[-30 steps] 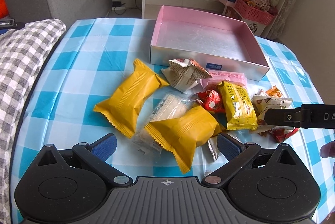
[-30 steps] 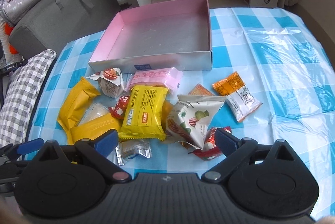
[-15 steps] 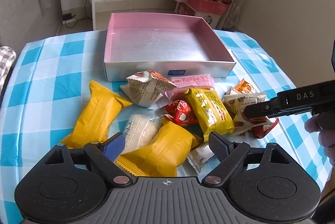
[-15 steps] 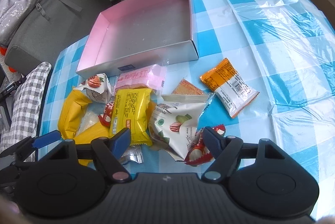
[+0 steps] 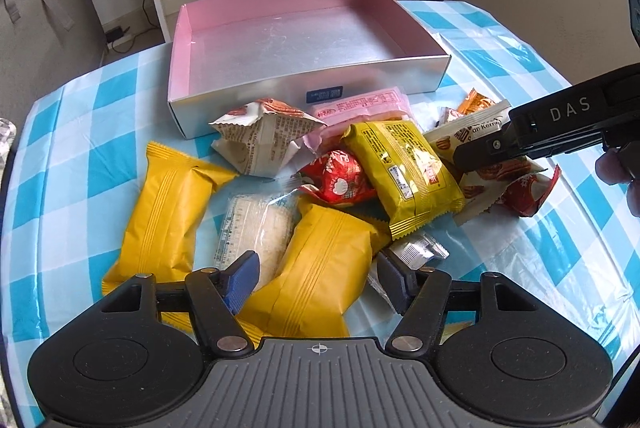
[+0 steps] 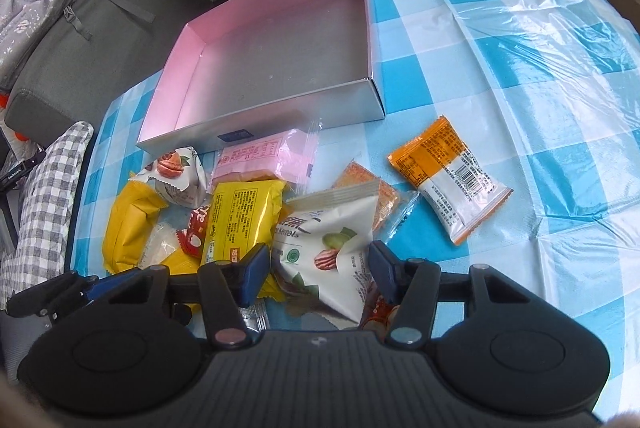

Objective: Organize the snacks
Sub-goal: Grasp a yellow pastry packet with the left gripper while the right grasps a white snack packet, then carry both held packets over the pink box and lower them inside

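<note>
Yellow foil fills the bottom of my left view: the nearest yellow packet [image 5: 316,268] lies between the blue pads of my left claw [image 5: 318,278], whose jaws have just been closing and now stand about half-wide around it, though I can't see the pads pressing on it yet. In the right view my right claw [image 6: 318,266] is in the same position over the white kernel packet [image 6: 328,240], its jaws also just narrowed to straddle it, and I cannot tell whether they touch the wrapper. I take the pink box [image 5: 280,39] as my landmark. On the near side of it every snack lies loose on the blue-checked surface [image 5: 80,155]: a second yellow packet [image 5: 168,211], a clear rice-cake wrapper [image 5: 256,228], a red sweet [image 5: 340,175], a printed yellow bag [image 5: 408,171], a white walnut packet [image 5: 264,139] and a pink packet [image 5: 360,107], the last resting right against the box's front wall. An orange-and-white packet [image 6: 448,175] lies apart from the pile, off the box's near right corner. Inside the box I see only the bare silver floor. So I judge the sorting has barely started: nothing is packed, two first grabs are under way, and the whole pile remains to be moved.
</note>
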Demonstrator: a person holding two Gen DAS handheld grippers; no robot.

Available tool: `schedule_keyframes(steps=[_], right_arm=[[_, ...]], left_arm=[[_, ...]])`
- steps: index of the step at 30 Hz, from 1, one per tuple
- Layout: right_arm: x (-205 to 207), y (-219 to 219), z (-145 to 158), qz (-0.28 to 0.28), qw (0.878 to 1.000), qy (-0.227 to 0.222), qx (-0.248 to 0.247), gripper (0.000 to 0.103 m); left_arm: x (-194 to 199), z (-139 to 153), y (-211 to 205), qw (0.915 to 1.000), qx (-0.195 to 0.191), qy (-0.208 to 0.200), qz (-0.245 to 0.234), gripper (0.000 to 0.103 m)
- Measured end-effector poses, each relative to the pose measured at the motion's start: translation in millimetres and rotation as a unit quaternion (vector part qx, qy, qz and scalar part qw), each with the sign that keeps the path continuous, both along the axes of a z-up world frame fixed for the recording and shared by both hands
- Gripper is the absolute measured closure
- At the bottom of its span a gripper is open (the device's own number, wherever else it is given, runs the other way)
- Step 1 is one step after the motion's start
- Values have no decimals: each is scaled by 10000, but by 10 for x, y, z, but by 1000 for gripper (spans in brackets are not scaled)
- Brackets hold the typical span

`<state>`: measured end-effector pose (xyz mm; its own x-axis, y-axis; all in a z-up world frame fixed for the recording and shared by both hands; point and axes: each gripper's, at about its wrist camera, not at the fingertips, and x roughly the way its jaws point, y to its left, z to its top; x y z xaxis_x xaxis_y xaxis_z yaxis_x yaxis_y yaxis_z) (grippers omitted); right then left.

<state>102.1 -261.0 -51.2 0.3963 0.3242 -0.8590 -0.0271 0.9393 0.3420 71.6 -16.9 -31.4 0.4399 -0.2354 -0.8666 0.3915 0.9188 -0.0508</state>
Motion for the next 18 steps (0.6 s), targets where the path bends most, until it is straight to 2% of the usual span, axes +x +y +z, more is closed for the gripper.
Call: schedule_keyframes(steps=[6, 9, 13, 18], right_arm=[[-25, 30, -6, -11, 9999, -81, -127, 53], [-44, 38, 22, -29, 9997, -160, -161, 58], [-65, 52, 57, -32, 9994, -263, -234, 63], [-102, 38, 109, -90, 9990, -368, -231, 68]], left_arm=[[-27, -25, -41, 9998, 197, -67, -60, 39], [-58, -46, -86, 9990, 405, -173, -79, 42], [-100, -47, -116, 9993, 321, -151, -116, 61], [-159, -51, -157, 9990, 372, -213, -103, 65]])
